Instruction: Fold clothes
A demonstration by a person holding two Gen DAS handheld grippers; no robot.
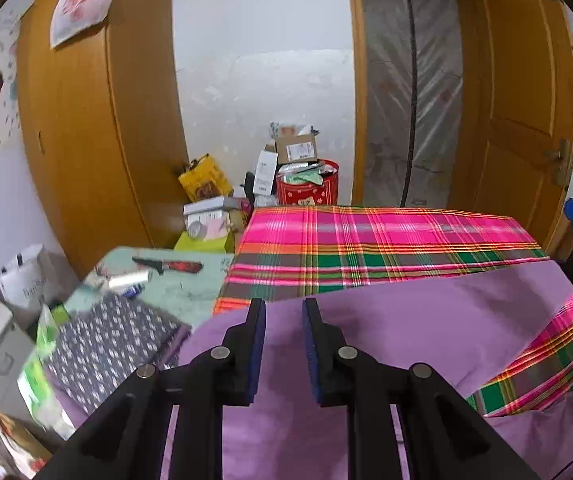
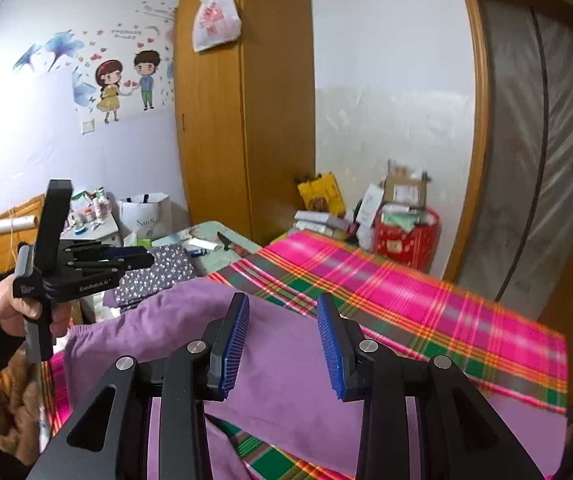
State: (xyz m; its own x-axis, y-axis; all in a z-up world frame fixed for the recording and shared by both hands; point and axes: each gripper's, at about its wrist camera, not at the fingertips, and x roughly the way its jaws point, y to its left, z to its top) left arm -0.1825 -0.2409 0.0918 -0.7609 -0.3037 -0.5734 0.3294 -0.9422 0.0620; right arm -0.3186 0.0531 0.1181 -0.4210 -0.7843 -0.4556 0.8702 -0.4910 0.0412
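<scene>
Across the near part of the plaid-covered bed lies the purple garment, spread from the near edge toward the middle, with a folded dotted navy cloth just beside its left end. Over it hang both tools — the left gripper with jaws apart, nothing between them, and the right gripper likewise parted and empty. A hand holds the left one.

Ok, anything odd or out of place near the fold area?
Yes: a red-handled knife lies loose on the pale green surface left of the plaid sheet, near the folded dotted cloth. The purple garment looks undamaged.
</scene>
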